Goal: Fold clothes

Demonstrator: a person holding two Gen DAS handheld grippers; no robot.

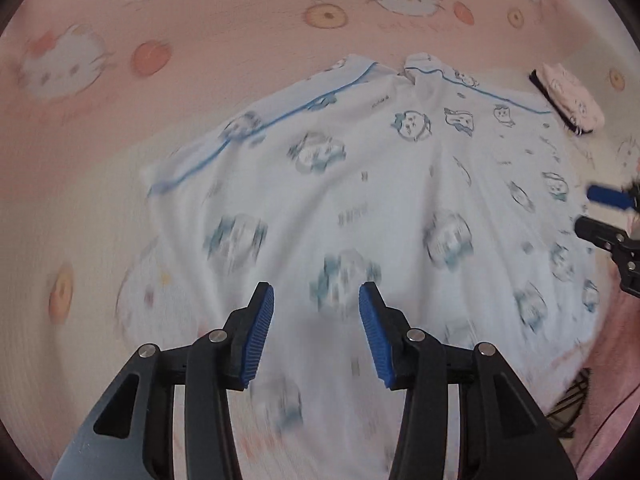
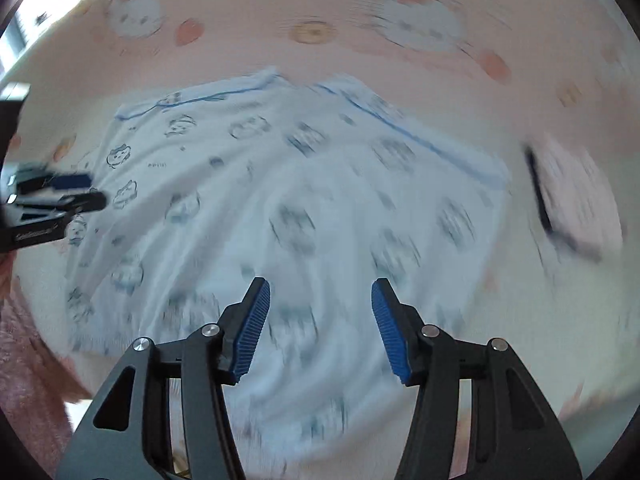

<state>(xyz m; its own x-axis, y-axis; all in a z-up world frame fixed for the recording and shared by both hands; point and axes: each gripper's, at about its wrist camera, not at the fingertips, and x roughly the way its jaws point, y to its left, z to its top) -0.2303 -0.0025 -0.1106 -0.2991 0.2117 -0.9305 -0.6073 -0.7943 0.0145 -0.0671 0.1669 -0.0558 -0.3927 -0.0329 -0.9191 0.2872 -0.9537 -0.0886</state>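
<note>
White printed garment spread flat on a pink cat-print bed sheet, both hand-held grippers released above it.

The garment (image 1: 360,184) is white with blue-grey cartoon prints and a blue piping line along its far edges, meeting at a notch in the middle of that far edge; soft creases run across it, and motion blur smears much of the print. It lies on the bed sheet (image 1: 200,20). The left hand-held gripper (image 1: 316,320) and the right hand-held gripper (image 2: 320,316) hang over the near part of the garment, jaws apart, holding nothing. The left wrist view alone shows sharply a small folded pink item (image 1: 568,100) with a dark edge just beside the garment's far right corner; the right wrist view shows it only as a blur.
</note>
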